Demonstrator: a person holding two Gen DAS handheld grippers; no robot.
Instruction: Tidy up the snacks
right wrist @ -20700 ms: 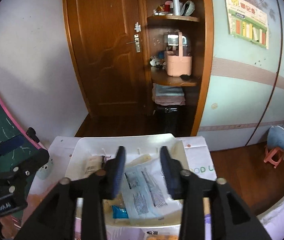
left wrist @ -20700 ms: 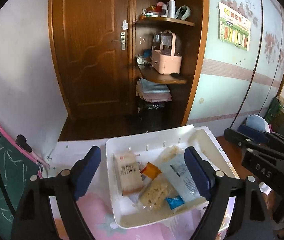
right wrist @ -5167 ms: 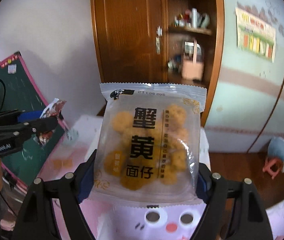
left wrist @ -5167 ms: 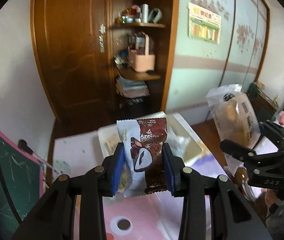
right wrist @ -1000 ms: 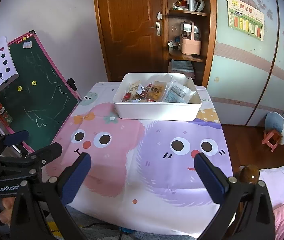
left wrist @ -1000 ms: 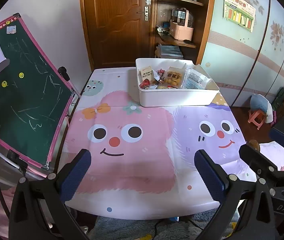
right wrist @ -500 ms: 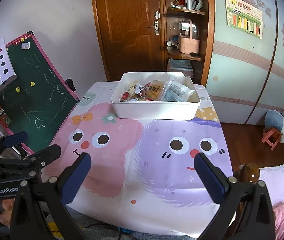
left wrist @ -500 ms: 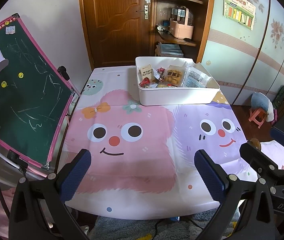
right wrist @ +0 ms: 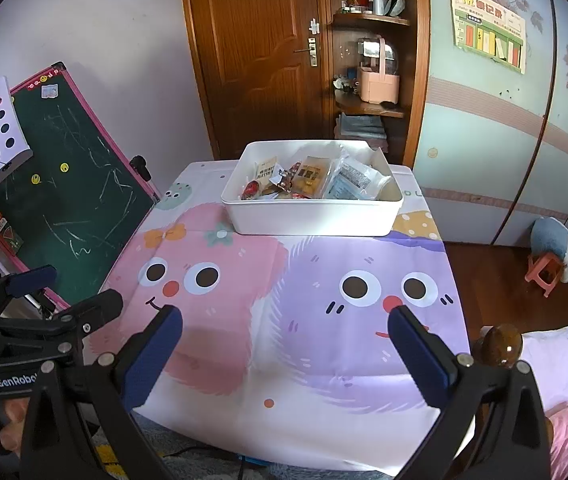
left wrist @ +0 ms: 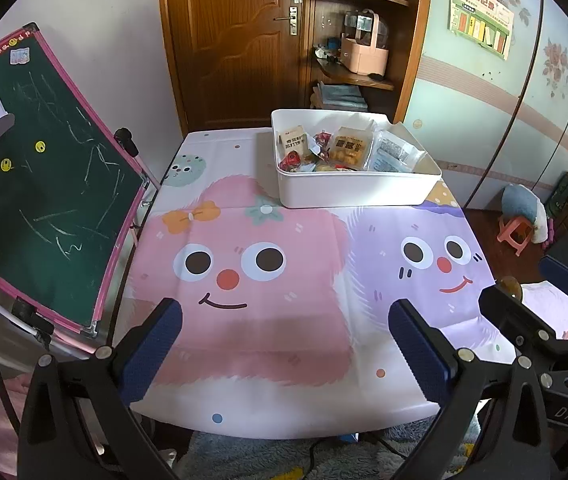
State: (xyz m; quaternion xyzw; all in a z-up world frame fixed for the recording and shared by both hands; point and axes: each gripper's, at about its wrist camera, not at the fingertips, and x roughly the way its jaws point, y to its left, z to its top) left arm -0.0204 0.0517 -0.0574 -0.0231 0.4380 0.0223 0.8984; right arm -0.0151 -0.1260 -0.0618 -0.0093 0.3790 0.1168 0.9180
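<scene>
A white bin (left wrist: 348, 190) stands at the far end of the table and also shows in the right wrist view (right wrist: 312, 212). Several snack packets (left wrist: 348, 148) lie inside it, among them a cracker pack, a yellow pack and clear bags (right wrist: 308, 178). My left gripper (left wrist: 284, 344) is open and empty, held back over the table's near edge. My right gripper (right wrist: 284, 344) is open and empty too, beside it on the right. Each gripper shows at the edge of the other's view.
The table wears a cartoon cloth (left wrist: 268, 264) with pink and purple faces. A green chalkboard (left wrist: 40, 172) leans at the left edge. A wooden door (right wrist: 260, 60) and shelves are behind. A pink stool (right wrist: 544, 272) stands on the floor at right.
Both grippers have stayed open and empty over the last second, with only a slight shift of view. About five seconds ago each held a snack packet; those packets now lie in the bin.
</scene>
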